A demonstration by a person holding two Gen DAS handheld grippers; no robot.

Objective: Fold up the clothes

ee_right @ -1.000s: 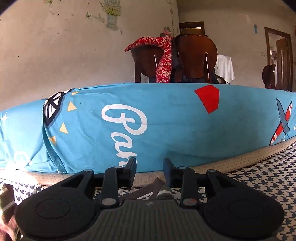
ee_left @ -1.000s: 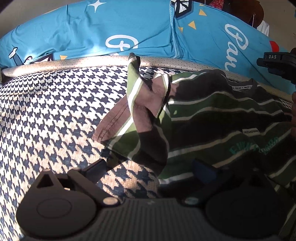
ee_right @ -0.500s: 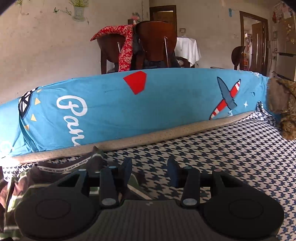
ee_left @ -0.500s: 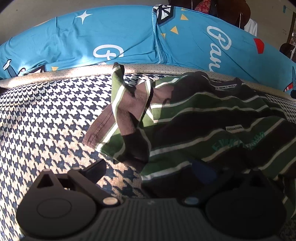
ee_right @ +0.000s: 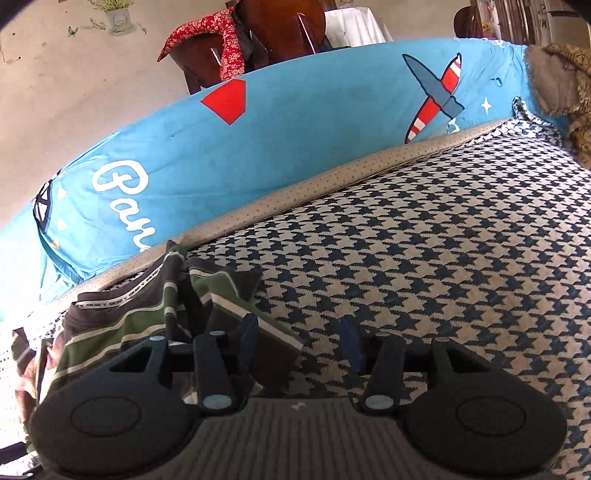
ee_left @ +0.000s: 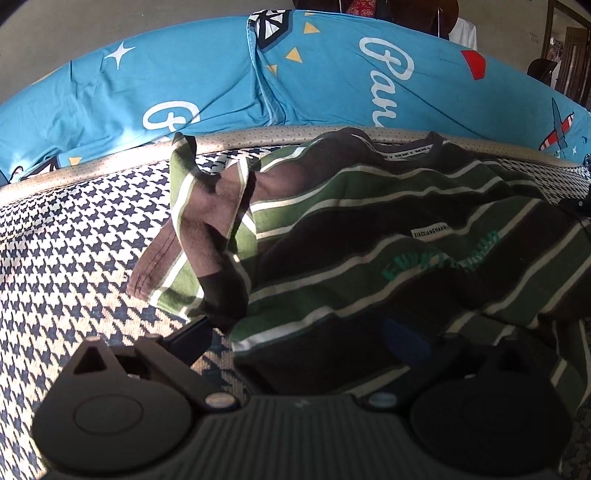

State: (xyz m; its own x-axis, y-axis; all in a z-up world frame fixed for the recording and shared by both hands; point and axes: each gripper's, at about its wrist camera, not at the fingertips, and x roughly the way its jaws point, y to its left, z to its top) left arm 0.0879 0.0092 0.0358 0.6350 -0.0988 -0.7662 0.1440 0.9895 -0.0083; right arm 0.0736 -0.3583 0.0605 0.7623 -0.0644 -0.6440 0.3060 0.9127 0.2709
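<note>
**Desk:** What am I looking at, and how many of each?

**Operator:** I am seeing one striped T-shirt (ee_left: 373, 236), green, dark brown and white bands, soft knit, lying rumpled on a houndstooth-patterned mattress cover (ee_left: 74, 236). One sleeve (ee_left: 207, 225) is lying folded back, its paler inner side showing. A small white label and teal lettering are showing on the chest. I am running two grippers. The left gripper (ee_left: 306, 336) is hovering low over the shirt's lower hem with its fingers spread wide, gripping nothing. The right gripper (ee_right: 299, 339) is sitting at the shirt's other edge, its fingers also apart and empty; its left finger is over the striped cloth, its right finger over bare weave.

**Desk:** And the setting?

**Operator:** The cover is a coarse navy-and-cream weave, edged by a beige dotted piping (ee_right: 332, 177). Behind it I am seeing two bright blue pillows (ee_left: 332, 74), smooth cotton, printed with white script, stars, triangles and a red-striped aeroplane. Beyond, two dark wooden chairs (ee_right: 280, 29) are standing by a plaster wall, a red floral cloth (ee_right: 221, 40) draped over one. A shaggy tan fabric (ee_right: 561, 81) is showing at the far right.
</note>
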